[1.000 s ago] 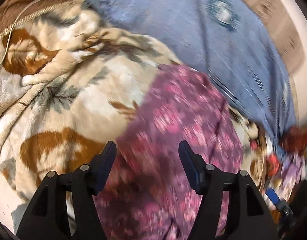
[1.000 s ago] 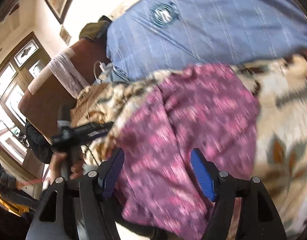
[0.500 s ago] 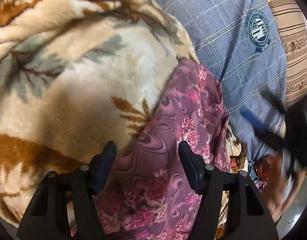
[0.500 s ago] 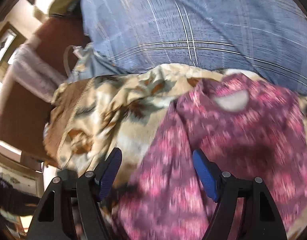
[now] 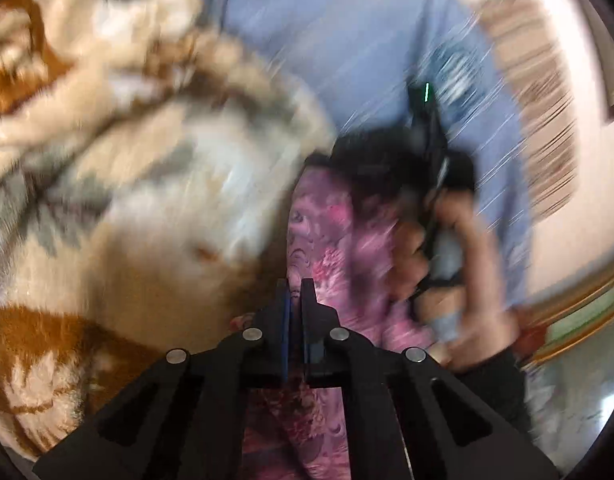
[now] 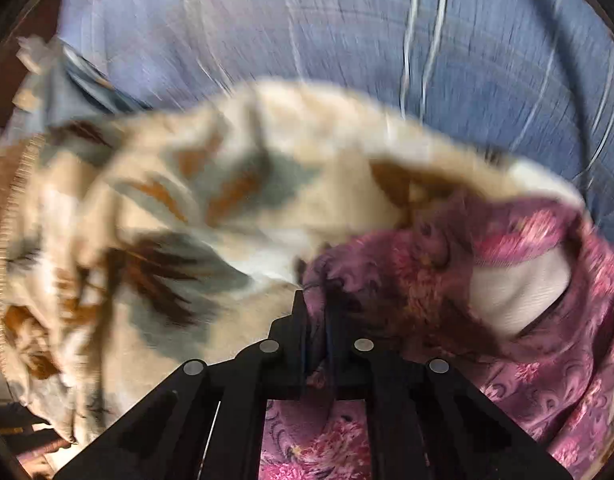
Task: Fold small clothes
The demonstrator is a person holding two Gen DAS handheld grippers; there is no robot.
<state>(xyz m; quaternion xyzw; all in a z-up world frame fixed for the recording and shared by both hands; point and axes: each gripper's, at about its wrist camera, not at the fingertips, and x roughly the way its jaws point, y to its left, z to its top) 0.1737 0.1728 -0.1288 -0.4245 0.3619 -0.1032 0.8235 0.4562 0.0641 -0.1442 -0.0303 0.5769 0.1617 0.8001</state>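
Purple floral garment (image 5: 331, 248) lies on a plush cream and brown blanket (image 5: 107, 200), in front of a blue checked cloth (image 6: 307, 20). Left gripper (image 5: 295, 286) has just closed, pinching the garment's edge. Right gripper (image 6: 315, 300) has just closed too, with a fold of the fabric caught between its fingers. Both grips look set to lift and fold it. The fabric is thin, crumpled, pink-flowered.

No legible text anywhere
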